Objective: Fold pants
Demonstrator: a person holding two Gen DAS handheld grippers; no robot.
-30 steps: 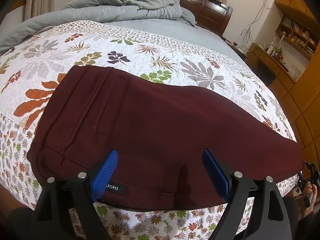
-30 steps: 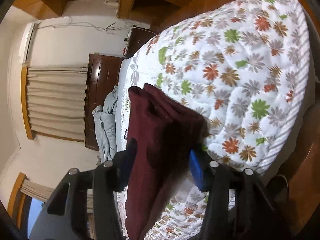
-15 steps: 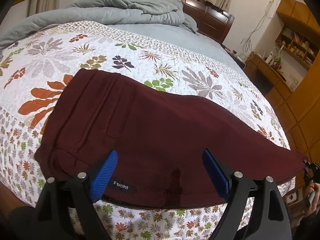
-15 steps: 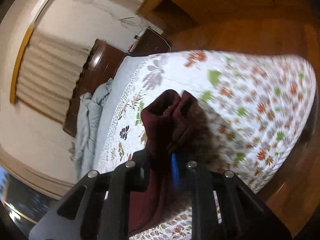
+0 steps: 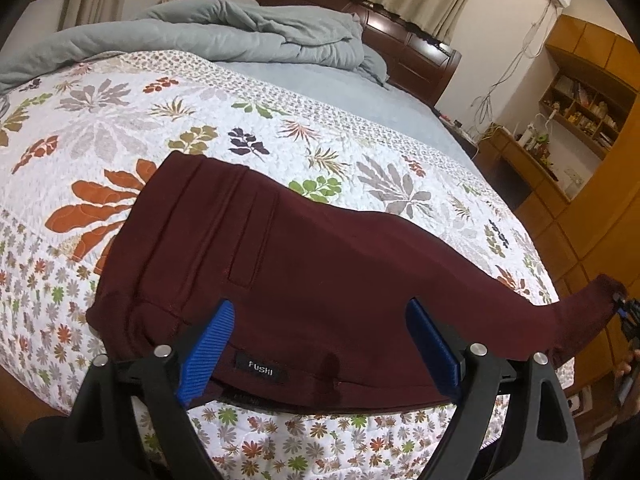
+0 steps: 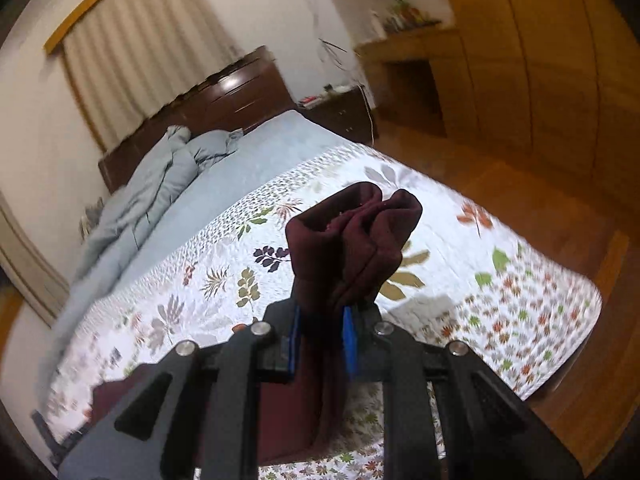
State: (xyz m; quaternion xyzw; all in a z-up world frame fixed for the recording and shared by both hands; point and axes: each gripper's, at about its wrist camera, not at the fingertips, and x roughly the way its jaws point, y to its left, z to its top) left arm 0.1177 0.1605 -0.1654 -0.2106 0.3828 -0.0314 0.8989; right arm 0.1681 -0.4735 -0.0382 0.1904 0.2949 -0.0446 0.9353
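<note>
Dark maroon pants (image 5: 304, 264) lie folded lengthwise on the floral quilt (image 5: 100, 128), waistband with a "FUSHI" label near me. My left gripper (image 5: 320, 344) is open, its blue pads (image 5: 208, 344) either side of the waistband edge, just above the cloth. My right gripper (image 6: 322, 336) is shut on the leg ends of the pants (image 6: 352, 240) and holds them raised off the bed. In the left wrist view the lifted leg end (image 5: 588, 312) and the right gripper (image 5: 628, 316) show at the far right.
A crumpled grey duvet (image 5: 224, 36) lies at the head of the bed by the dark wooden headboard (image 5: 404, 36). Wooden cabinets and shelves (image 5: 580, 104) stand to the right. The bed's foot edge (image 5: 280, 452) is near me; wooden floor (image 6: 560, 208) beyond.
My right gripper closed on the leg ends and lifted them off the bed, swinging upward. My left gripper stayed open over the waistband, shifting slightly.
</note>
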